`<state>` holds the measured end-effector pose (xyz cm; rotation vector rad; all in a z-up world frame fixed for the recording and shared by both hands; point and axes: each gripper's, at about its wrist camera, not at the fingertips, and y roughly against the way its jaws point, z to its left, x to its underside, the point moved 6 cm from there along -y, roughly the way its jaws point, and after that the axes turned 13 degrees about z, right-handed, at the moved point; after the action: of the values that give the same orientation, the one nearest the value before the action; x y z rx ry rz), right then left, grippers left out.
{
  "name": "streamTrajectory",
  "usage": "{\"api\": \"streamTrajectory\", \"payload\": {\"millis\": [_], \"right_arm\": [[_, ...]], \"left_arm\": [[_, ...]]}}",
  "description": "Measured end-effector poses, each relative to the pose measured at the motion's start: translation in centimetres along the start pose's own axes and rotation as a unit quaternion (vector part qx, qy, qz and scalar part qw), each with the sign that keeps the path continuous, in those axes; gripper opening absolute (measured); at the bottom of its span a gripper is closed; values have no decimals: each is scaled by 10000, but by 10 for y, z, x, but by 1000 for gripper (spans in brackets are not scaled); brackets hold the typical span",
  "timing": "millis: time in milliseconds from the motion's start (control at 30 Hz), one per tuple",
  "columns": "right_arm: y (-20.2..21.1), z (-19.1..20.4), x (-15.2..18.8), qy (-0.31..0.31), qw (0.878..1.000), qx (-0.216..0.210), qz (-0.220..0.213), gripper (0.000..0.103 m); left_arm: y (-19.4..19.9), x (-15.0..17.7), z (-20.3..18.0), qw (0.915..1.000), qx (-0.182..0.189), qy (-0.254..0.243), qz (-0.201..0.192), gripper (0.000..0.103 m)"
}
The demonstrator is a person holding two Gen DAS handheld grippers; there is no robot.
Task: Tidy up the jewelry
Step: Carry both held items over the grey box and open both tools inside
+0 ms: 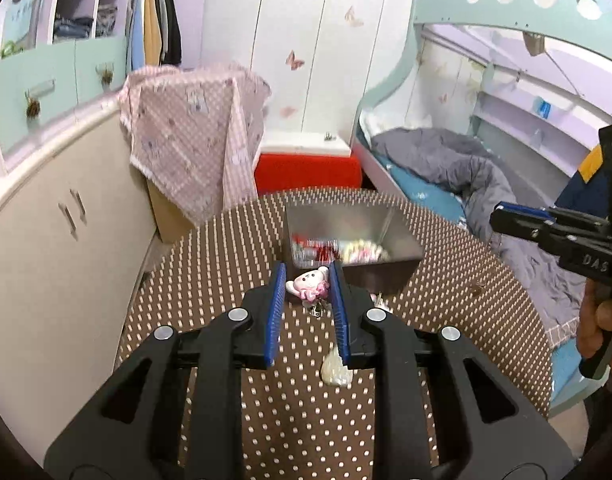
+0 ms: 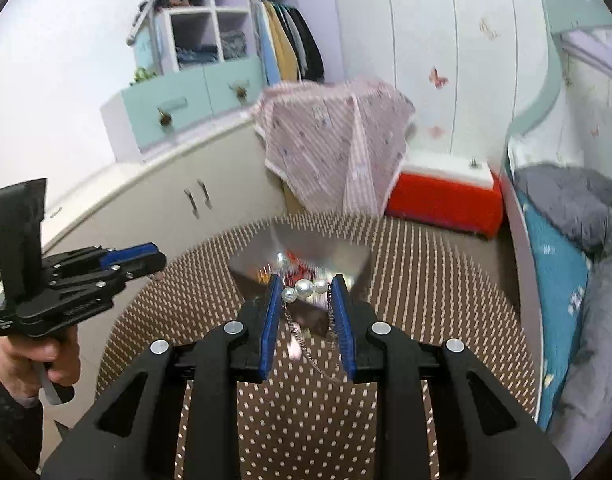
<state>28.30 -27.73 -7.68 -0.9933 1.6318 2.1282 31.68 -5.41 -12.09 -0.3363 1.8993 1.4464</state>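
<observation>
In the left wrist view my left gripper is shut on a pink and white cartoon charm with small metal bits hanging under it. It is held above the table in front of a shiny metal box that holds several pieces of jewelry. My right gripper is shut on a pearl piece, and a thin silver chain dangles from it over the near corner of the metal box. A pale shell-like piece lies on the table under the left fingers.
A round table with a brown dotted cloth carries everything. A small brown item lies right of the box. Behind stand a cloth-draped chair, a red stool, a cabinet and a bed.
</observation>
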Motion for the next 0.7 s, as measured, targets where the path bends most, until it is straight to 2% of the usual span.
{"api": "streamTrajectory", "payload": {"millis": [200,367,500,700], "right_arm": [[31,13,-38,254,9985,-236,-420,23],[46,18,-65,453,9965,-217,-668,23],[38,16,-79,472,9964,-228,-662,24],[3,4,-92,302,9982,-320,-419,24]], "left_arm": [[19,-27,-7,9992,-18,-181,-345,22],[21,-52,-13,9983,26,-277,-511,22],[12,-70,-13,9983,147,-289,-482,22],[-15,-86,-20,9989,270,-267,-288,22]]}}
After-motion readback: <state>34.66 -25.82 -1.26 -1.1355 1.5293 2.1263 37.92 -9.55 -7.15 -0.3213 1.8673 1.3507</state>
